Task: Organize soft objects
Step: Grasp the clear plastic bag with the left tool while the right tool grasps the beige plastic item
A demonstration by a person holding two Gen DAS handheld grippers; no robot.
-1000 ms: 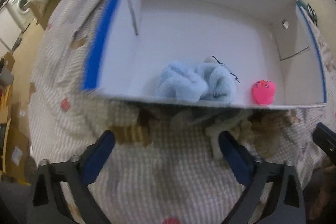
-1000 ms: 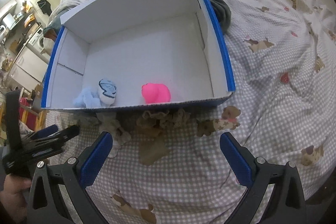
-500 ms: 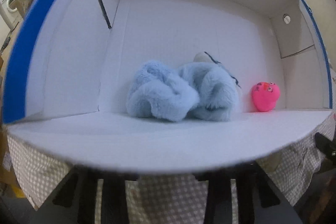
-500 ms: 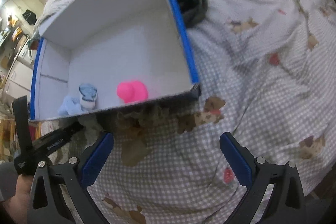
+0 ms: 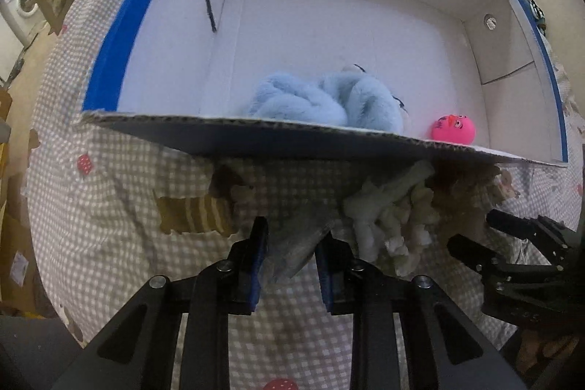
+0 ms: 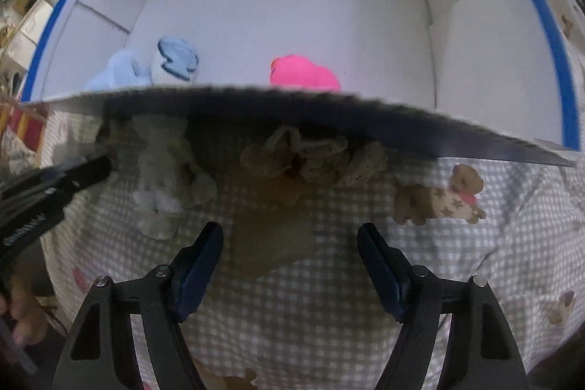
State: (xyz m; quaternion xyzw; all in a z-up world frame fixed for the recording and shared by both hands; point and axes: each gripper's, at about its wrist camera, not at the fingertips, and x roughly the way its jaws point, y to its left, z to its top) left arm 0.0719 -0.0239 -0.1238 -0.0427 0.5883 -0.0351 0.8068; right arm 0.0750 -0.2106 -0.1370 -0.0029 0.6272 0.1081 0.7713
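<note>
While my left hand-held gripper (image 5: 290, 253) pinches the grey cloth (image 5: 292, 249), my right hand-held gripper (image 6: 290, 256) gapes empty; I should lift clear over the cardboard box (image 5: 256, 130) wall.

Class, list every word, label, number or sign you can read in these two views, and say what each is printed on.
No text here can be read.
White lettering on the body of the left gripper, right wrist view: too blurred.
Dark marks beside the printed face on the pink ball: too small.
White box and the grey cloth in the left gripper: no print visible.
</note>
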